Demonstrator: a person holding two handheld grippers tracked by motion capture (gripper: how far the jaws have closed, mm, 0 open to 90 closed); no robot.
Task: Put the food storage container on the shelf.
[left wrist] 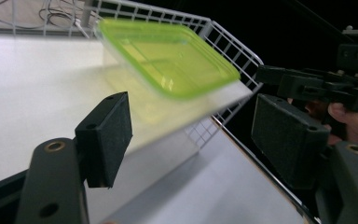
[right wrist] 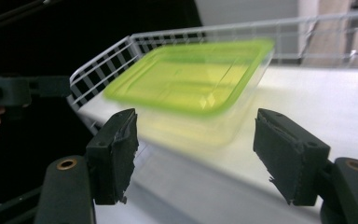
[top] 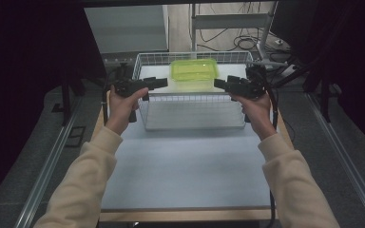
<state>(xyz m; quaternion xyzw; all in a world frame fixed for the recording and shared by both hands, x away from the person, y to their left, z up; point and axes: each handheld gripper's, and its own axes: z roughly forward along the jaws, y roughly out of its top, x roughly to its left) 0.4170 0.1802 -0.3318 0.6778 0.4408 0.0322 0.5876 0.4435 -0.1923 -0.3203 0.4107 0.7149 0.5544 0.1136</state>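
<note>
A clear plastic container with a lime-green lid (top: 194,71) stands in the far half of a white wire basket (top: 195,107), on a white board inside it. My left gripper (top: 159,83) is level at the basket's left rim, pointing inward, jaws wide apart and holding nothing. My right gripper (top: 218,84) mirrors it at the right rim, open too. In the left gripper view the container (left wrist: 168,56) lies beyond the open left gripper (left wrist: 198,135), with the right gripper (left wrist: 317,86) farther off. The right gripper view shows the container (right wrist: 191,77) ahead of the open right gripper (right wrist: 200,151), not touching it.
The basket sits at the far end of a pale mat (top: 185,166) on a wooden table. Behind it are a grey cabinet (top: 126,28), a metal stand (top: 230,21) and floor cables (top: 244,42). Metal rails (top: 47,161) run along both table sides.
</note>
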